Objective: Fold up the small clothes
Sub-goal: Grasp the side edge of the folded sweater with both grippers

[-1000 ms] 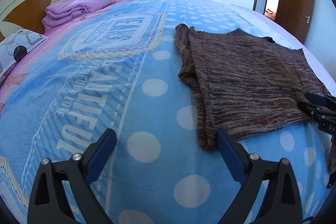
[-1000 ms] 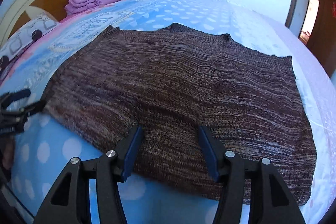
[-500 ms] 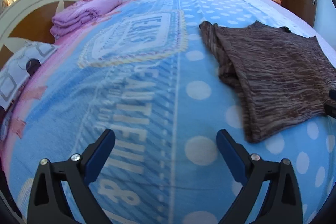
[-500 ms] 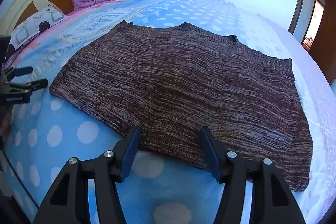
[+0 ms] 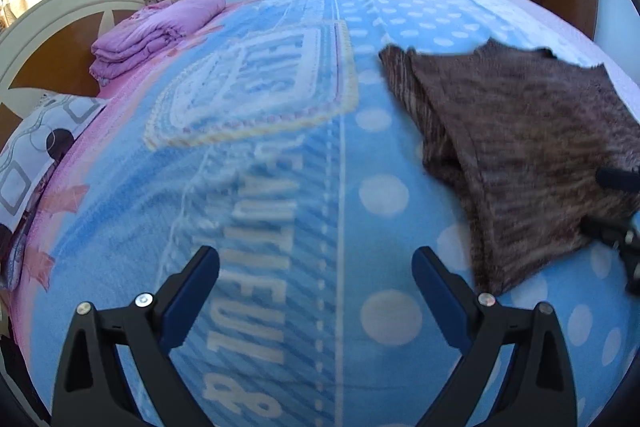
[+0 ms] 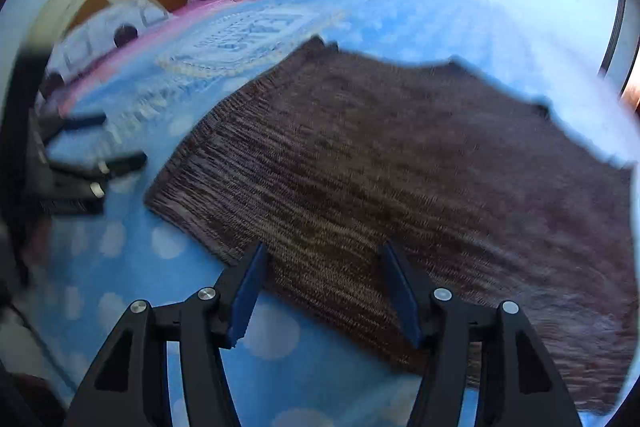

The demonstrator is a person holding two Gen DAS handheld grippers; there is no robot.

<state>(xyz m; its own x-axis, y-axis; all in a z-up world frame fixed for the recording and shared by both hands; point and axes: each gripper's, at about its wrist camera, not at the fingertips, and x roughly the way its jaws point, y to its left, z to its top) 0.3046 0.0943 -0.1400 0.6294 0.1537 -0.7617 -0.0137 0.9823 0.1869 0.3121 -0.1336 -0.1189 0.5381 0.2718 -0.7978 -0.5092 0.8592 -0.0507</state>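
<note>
Brown knit sweater (image 6: 400, 187) lies flat on the blue polka-dot blanket (image 5: 256, 211), filling the centre and right of the right wrist frame. Large white letters at lower centre of the left wrist frame are partly readable, seemingly "BEAUTIFUL &". Left gripper (image 5: 316, 283) and right gripper (image 6: 324, 287) both stand apart, holding nothing.

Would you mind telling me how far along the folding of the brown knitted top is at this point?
Done: the brown knitted top lies spread on the blue dotted blanket, one side edge apparently doubled under. In hand: nothing; the left gripper hangs open over bare blanket, and the right gripper is open above the near hem, gripping no fabric. Left: essentially the whole fold, starting with grasping an edge.
</note>
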